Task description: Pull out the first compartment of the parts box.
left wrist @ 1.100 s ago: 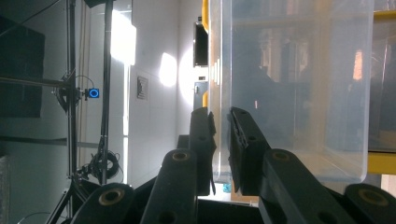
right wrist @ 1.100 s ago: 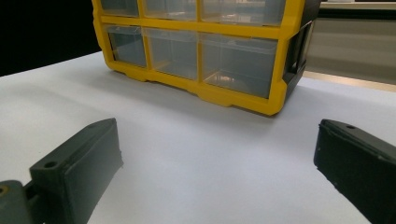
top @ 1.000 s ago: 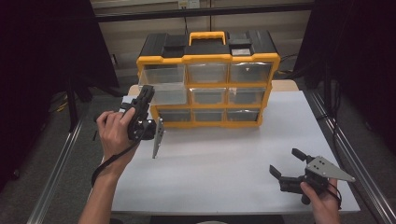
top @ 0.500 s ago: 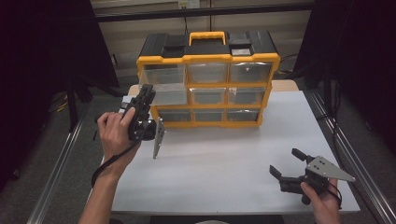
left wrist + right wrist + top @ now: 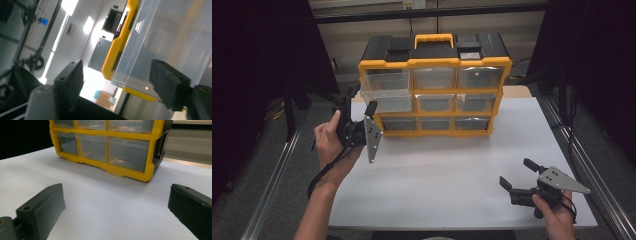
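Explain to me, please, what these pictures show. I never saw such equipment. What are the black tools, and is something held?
A person holds a two-jaw tool in each hand. One camera looks down from above; the other two ride on the tools. On the white table stands a yellow organizer with clear drawers. The left hand-held gripper has just been opening; its jaws stand around the pulled-out drawer at the top left without pressing it. The right hand-held gripper is open above the table, holding nothing.

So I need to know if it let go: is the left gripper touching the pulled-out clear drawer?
Apart. In the left gripper view the left gripper has just been opening; the clear drawer sits beyond its pads, with gaps showing.
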Demonstrator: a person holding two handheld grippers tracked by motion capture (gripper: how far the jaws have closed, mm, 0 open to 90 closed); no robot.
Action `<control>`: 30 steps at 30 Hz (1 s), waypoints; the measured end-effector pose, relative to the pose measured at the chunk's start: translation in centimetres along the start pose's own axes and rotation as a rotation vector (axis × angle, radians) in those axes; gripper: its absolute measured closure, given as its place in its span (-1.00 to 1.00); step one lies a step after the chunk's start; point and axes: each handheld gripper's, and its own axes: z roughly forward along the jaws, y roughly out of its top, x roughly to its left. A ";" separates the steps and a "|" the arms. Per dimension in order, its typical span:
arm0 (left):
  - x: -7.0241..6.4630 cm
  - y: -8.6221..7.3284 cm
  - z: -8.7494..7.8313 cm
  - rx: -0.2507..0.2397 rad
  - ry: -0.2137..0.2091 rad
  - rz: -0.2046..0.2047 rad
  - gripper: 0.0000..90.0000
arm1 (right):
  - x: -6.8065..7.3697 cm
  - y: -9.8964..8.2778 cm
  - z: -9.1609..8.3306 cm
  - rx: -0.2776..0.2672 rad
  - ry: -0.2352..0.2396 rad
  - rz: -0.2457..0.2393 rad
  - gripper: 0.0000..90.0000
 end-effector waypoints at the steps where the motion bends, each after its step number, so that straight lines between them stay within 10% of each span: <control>1: 0.0 0.0 0.1 -0.003 -0.002 -0.045 -0.51 | 0.0 0.0 0.0 0.000 -0.001 -0.001 -1.00; 11: 0.3 -0.7 0.6 -0.001 -0.103 -0.372 -0.71 | 0.1 0.0 -0.1 0.002 0.001 -0.005 -1.00; 24: 1.7 -1.8 1.1 -0.017 -0.277 -0.942 -0.87 | 0.1 0.0 -0.1 -0.001 0.000 -0.009 -1.00; 30: 1.2 -2.7 1.6 0.040 -0.310 -1.075 -0.90 | 0.1 0.1 -0.1 0.003 0.003 -0.008 -1.00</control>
